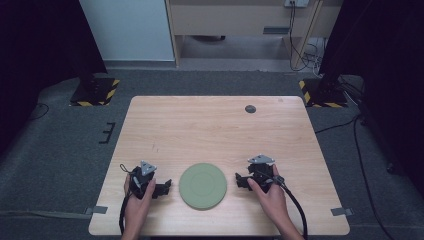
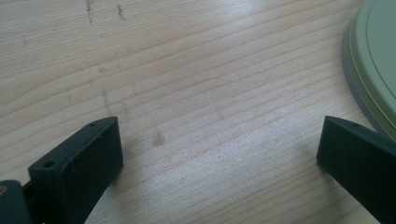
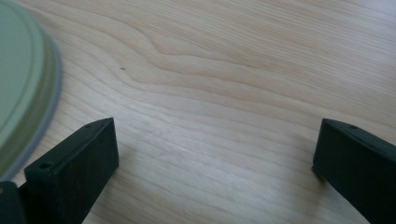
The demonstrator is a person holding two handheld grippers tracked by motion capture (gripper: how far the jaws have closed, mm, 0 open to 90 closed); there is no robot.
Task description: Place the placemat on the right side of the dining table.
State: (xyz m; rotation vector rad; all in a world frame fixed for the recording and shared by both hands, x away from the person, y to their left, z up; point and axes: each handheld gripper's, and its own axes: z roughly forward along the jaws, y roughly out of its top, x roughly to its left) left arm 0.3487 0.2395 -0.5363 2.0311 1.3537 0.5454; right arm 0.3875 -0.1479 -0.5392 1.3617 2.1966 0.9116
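While one green plate [image 1: 202, 186] lies on the table [image 1: 210, 130], two grippers, left [image 1: 161, 188] and right [image 1: 242, 180], flank it, jaws wide apart, empty.

The left gripper [image 2: 219, 154] is seen with its fingers [image 2: 79, 172] spread wide over bare desk [image 2: 196, 79]; a green plate's rim [image 2: 369, 70] is seen just beyond the right-hand finger.
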